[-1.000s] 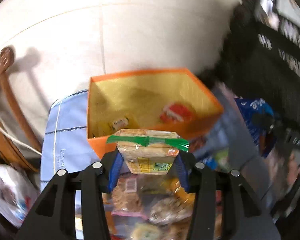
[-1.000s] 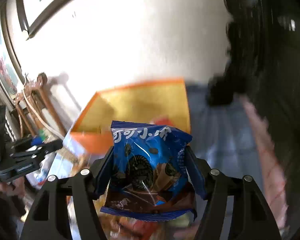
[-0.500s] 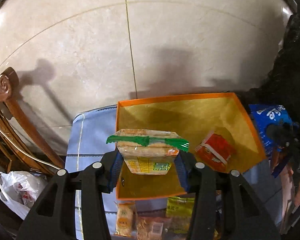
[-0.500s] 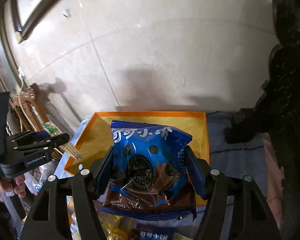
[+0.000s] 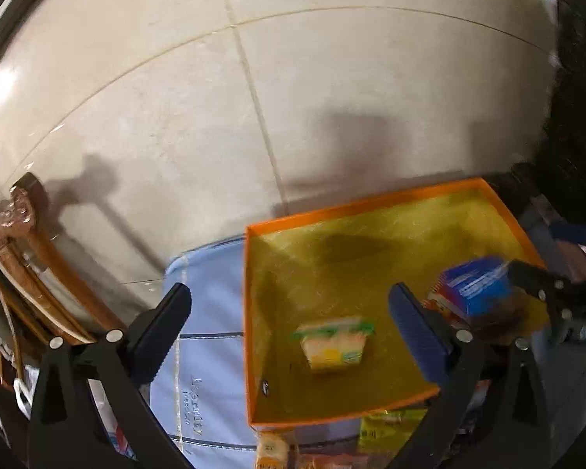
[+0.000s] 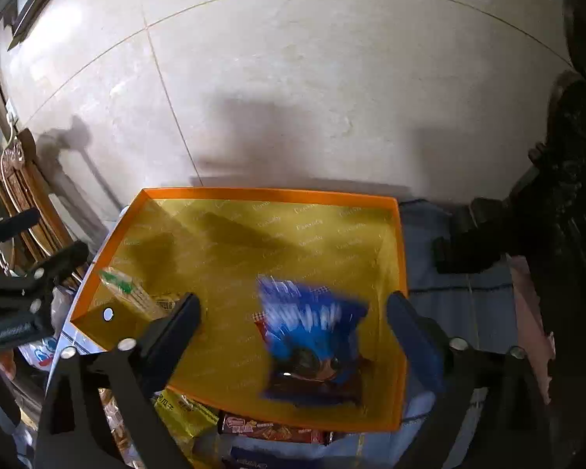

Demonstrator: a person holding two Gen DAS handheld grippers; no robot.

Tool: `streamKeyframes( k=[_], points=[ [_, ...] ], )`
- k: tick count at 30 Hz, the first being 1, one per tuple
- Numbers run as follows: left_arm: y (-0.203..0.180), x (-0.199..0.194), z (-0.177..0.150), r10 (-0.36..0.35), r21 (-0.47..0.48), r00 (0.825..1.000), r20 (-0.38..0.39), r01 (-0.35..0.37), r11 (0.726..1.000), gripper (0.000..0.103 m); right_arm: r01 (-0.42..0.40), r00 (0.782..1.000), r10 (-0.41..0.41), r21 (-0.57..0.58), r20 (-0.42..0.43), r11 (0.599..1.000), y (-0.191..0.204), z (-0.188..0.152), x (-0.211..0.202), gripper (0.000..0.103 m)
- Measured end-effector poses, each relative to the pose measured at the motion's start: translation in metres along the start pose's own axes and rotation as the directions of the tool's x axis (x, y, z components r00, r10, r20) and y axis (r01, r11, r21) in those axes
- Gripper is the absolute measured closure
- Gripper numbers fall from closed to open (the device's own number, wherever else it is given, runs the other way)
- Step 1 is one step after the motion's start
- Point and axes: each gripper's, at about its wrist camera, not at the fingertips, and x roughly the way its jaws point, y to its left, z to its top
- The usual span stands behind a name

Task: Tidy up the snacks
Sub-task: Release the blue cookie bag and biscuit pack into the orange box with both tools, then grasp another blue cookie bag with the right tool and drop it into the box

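An orange box (image 5: 371,203) with a yellow inside stands on a blue cloth. My left gripper (image 5: 289,332) hovers over its left part, jaws opening wide, pads touching nothing. Below them a cracker pack with a green seal (image 5: 334,344) lies blurred in the box, free of the pads. My right gripper (image 6: 295,332) is over the box (image 6: 269,195) too, jaws opening. The blue cookie bag (image 6: 312,336) sits blurred in the box beneath them, apart from both pads. The cracker pack (image 6: 133,293) shows at the box's left corner. The blue bag (image 5: 476,285) rests over a red pack (image 5: 433,305).
Several snack packs (image 6: 183,418) lie on the blue cloth (image 5: 207,312) in front of the box. A carved wooden chair (image 5: 23,234) stands at the left against the pale tiled wall. A dark object (image 6: 488,242) sits to the right of the box.
Both grippers moved over the box and opened wide. The cracker pack left the left gripper and the blue bag left the right one; both dropped into the box.
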Motion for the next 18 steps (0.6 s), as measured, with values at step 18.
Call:
streamKeyframes(
  k=[18],
  points=[
    [0.044, -0.020, -0.183, -0.042, 0.068, 0.980, -0.197, 0.056, 0.996, 0.004, 0.061, 0.963, -0.063, -0.016, -0.264, 0.998, 0.035, -0.187, 0.027, 0.003]
  ],
)
